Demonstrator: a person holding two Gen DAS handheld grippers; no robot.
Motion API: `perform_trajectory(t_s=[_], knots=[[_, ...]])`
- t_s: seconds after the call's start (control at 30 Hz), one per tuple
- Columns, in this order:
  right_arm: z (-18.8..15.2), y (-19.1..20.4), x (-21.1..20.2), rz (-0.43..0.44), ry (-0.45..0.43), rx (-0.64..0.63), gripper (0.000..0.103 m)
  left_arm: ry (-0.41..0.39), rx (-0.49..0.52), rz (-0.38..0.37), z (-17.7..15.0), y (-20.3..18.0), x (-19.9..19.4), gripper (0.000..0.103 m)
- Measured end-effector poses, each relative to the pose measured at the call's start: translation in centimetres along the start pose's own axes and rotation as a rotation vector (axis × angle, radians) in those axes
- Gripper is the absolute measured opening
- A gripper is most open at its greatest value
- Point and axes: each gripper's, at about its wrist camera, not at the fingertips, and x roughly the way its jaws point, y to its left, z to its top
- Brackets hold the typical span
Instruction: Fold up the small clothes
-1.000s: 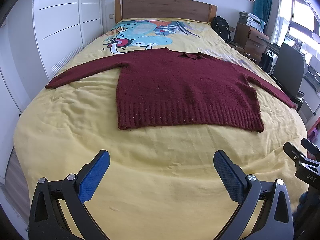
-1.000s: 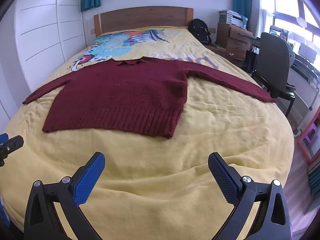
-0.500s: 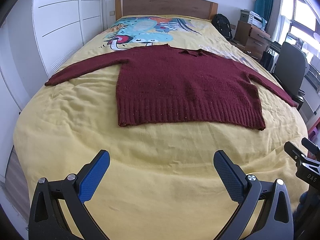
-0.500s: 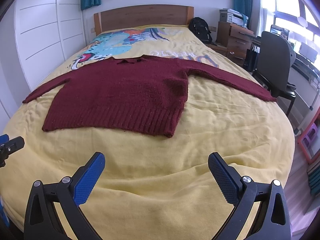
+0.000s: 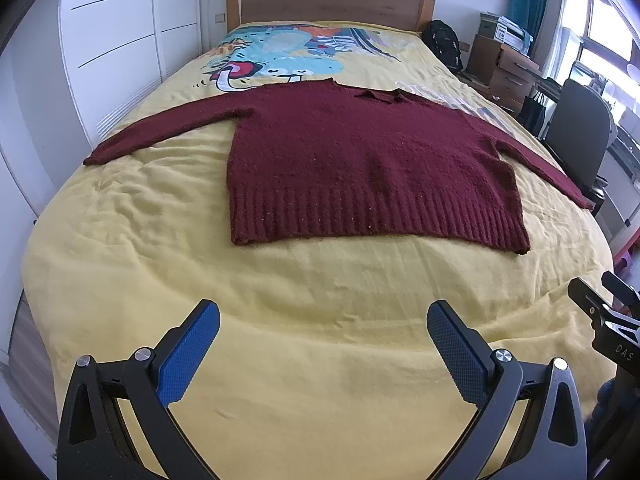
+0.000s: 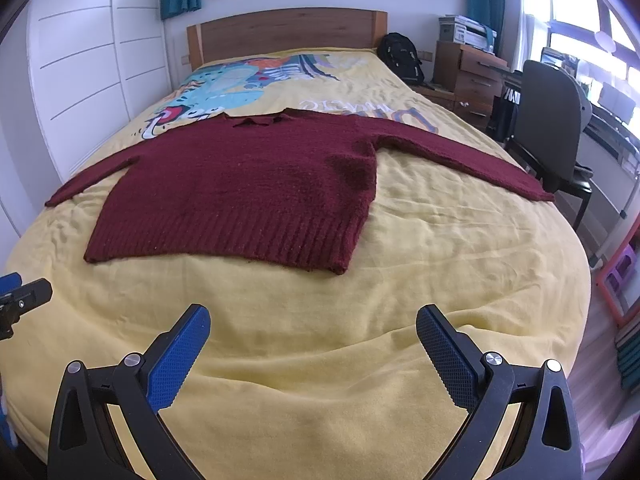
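A dark red knitted sweater [image 5: 360, 160] [image 6: 256, 188] lies flat, face up, on the yellow bedspread [image 5: 280, 320] [image 6: 440, 260], both sleeves spread out sideways and the ribbed hem toward me. My left gripper [image 5: 323, 316] hovers open over bare bedspread short of the hem, nothing between its blue pads. My right gripper [image 6: 313, 318] is open too, likewise short of the hem near the sweater's right corner. Each view catches the edge of the other gripper's body at its side.
A wooden headboard [image 6: 288, 32] stands at the far end and white wardrobe doors [image 5: 112, 40] line the left. On the right are a grey office chair [image 6: 552, 128], wooden drawers [image 6: 472, 76] and a black backpack [image 6: 400, 56]. A cartoon print [image 5: 280, 60] covers the bedspread's far half.
Both grippers have edged forward toward the sweater's hem, which now sits slightly lower and larger in each view. Neither jaw opening has changed, and the sweater has not moved.
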Motion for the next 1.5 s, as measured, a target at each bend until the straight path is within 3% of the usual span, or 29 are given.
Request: perform_trajectory(t_s=[1.5], knots=[[-0.1,0.0,0.9,0.012,0.031,0.001,0.103,0.036,-0.062,-0.001,0.5,1.1,0.8,0.102]])
